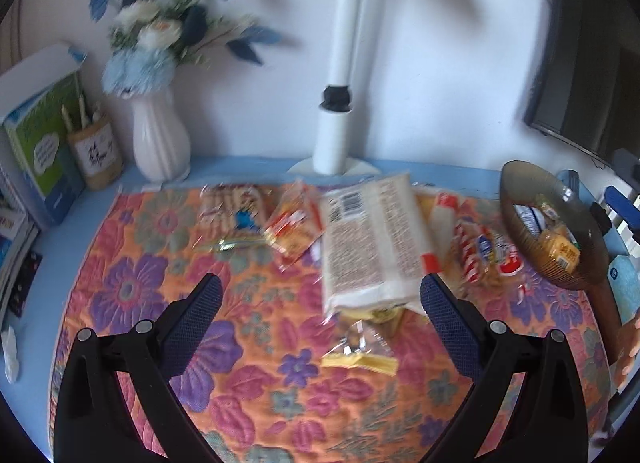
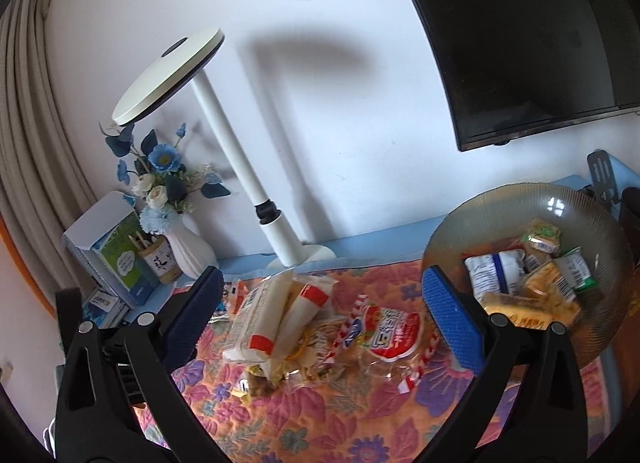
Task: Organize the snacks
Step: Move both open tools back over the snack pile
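Only from the right wrist: lamp head; both hand-held grippers gape wide, empty.

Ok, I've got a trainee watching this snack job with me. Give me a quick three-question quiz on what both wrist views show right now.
1. True or false: the glass bowl already holds several snack packets.
2. Multiple choice: what lies between the right gripper fingers in its own view? A) a book B) the red-and-white snack bag and other packets, lying untouched on the floral cloth C) nothing but bare cloth
3. Short answer: what stands at the back left, beside the white vase of blue flowers?

Key:
1. True.
2. B. Both the right and the left gripper are open and hold nothing.
3. A pencil holder, with a boxed book beyond it.
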A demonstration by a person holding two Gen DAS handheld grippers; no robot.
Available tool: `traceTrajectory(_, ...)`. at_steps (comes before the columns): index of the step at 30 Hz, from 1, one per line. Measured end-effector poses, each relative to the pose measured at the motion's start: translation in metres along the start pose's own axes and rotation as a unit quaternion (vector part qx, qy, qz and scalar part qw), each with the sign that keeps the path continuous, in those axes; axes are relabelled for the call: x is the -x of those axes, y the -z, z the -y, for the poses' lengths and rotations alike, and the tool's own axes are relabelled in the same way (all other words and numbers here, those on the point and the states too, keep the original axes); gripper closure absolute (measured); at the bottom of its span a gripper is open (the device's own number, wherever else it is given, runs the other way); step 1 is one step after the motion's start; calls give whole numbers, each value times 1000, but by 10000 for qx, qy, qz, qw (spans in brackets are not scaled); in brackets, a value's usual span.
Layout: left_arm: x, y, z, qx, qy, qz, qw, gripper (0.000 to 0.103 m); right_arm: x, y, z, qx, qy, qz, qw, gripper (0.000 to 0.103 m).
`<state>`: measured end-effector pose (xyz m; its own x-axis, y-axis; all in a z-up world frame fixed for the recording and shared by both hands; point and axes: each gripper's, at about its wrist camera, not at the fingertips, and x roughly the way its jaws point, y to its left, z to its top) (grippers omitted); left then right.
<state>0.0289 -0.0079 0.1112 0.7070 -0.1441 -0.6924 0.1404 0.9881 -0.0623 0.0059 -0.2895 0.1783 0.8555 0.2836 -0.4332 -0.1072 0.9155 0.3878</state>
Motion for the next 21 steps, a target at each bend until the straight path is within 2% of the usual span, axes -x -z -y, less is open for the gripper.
traceTrajectory(3,-6,11,-9,74,33,-93,9999,5,-5,14,-1,-45,-21,-78,10000,3)
traceTrajectory(11,-23,34,-1,-126,168,-184,9996,5,-26,44,8,-353,-47,-402,9986,3)
traceTrajectory(16,-39,43,-1,-88,232,-283,9993,5,-41,49,-13,12,-5,-562,9984,3)
traceTrajectory(21,-54,52,-9,205,151,-387,9989,5,-66,52,-50,767,-30,-907,9929,3)
